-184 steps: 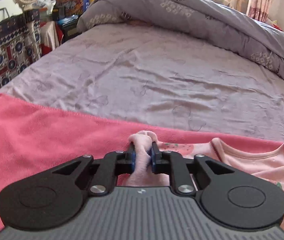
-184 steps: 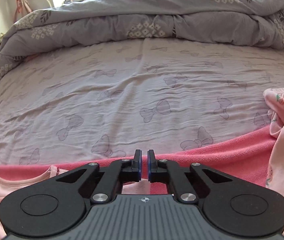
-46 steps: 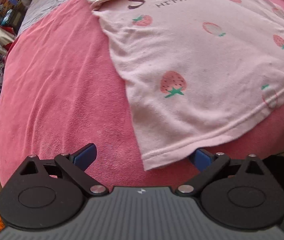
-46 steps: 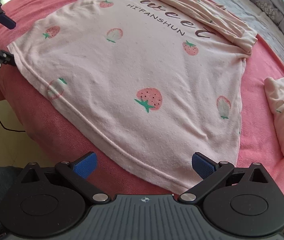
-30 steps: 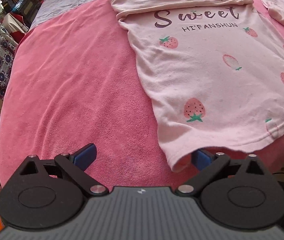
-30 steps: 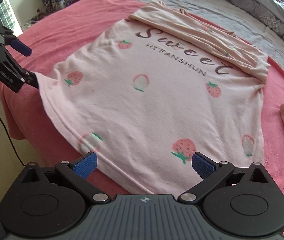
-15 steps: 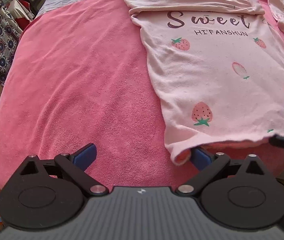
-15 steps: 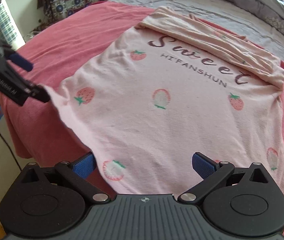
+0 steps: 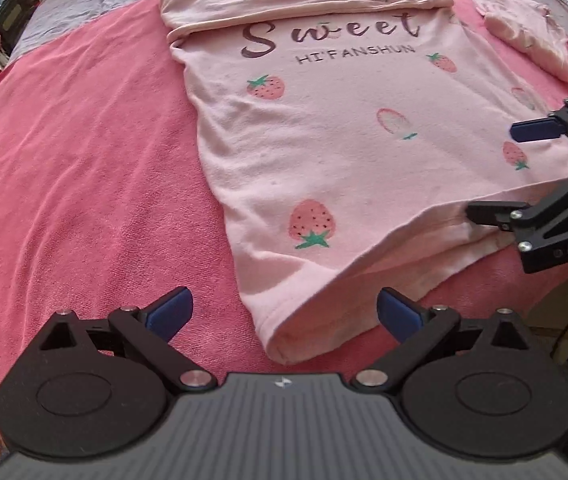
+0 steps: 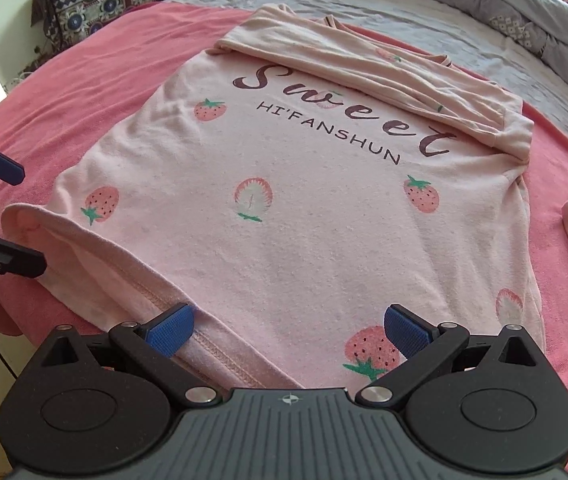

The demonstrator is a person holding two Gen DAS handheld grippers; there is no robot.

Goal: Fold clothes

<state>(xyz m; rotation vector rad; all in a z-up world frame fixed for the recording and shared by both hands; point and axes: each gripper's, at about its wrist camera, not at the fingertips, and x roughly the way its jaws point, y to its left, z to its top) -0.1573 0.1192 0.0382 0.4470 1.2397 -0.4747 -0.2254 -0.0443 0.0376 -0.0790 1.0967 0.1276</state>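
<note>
Your left gripper (image 9: 284,312) and right gripper (image 10: 288,330) both have jaws spread wide at the hem of the pink shirt (image 10: 284,200), which lies flat on the red blanket (image 9: 83,160). If you pinch only the top layer, the hem can separate and the fold becomes crooked.

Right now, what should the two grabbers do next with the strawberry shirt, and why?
Probably close both on the hem. The left gripper and right gripper are both open, each at a bottom corner of the pink shirt, whose sleeves are already folded across the top. Pinching the hem lets them lift it toward the collar.
</note>
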